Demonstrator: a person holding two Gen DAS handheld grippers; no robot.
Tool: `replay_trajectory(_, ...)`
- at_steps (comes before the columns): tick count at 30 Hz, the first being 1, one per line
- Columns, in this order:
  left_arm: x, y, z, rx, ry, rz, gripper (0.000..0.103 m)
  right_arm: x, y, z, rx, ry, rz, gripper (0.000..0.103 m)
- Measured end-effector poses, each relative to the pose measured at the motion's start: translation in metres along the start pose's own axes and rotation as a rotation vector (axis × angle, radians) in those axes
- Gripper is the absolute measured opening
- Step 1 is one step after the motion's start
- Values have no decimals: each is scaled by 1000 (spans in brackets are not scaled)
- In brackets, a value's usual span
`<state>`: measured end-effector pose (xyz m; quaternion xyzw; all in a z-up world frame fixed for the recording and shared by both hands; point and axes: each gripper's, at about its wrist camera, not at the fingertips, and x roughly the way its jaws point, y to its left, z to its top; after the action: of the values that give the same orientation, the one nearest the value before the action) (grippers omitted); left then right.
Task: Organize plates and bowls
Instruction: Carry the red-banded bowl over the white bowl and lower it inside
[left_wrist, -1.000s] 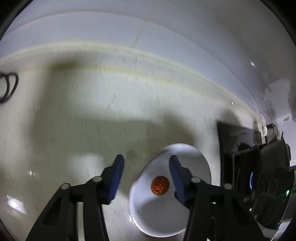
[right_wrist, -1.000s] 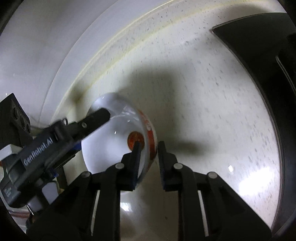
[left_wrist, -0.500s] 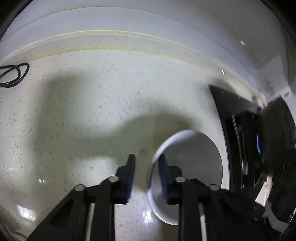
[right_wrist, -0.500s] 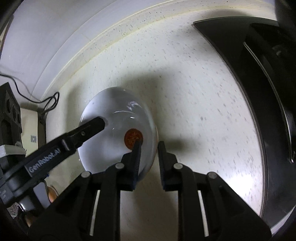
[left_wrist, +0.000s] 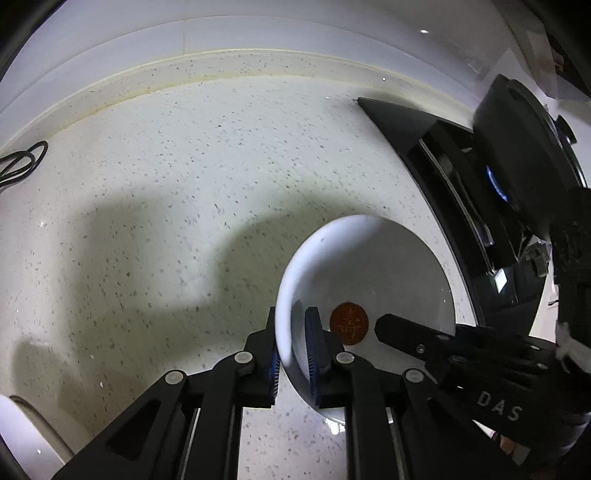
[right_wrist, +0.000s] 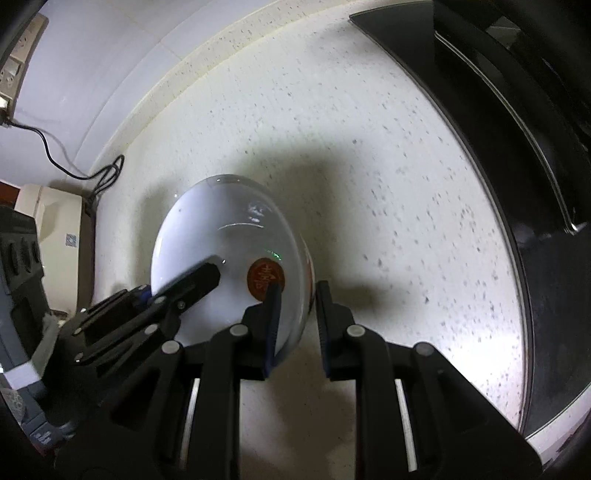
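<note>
Left hand-held gripper (left_wrist: 292, 363) closed on the left rim of the bowl (left_wrist: 373, 266), one finger inside, one outside. Right hand-held gripper (right_wrist: 297, 325) clamped likewise on the opposite rim, fingers pointing forward, both tilted down toward the worktop (left_wrist: 166, 177).

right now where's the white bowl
The white bowl sits above the speckled counter, pinched at opposite rims by the left gripper and right gripper, left of the black stove.
</note>
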<state>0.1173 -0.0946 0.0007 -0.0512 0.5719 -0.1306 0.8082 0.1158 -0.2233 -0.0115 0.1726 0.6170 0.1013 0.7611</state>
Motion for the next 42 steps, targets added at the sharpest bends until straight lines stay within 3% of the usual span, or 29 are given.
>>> replay_trajectory(21,-22,4,-35,61,1,-8,13,-21,-14,-38,9,2,42,21)
replay_trajectory(42,-69,17,-47,24,-111,-23,13,-55,4,-59,4,-49,125,21)
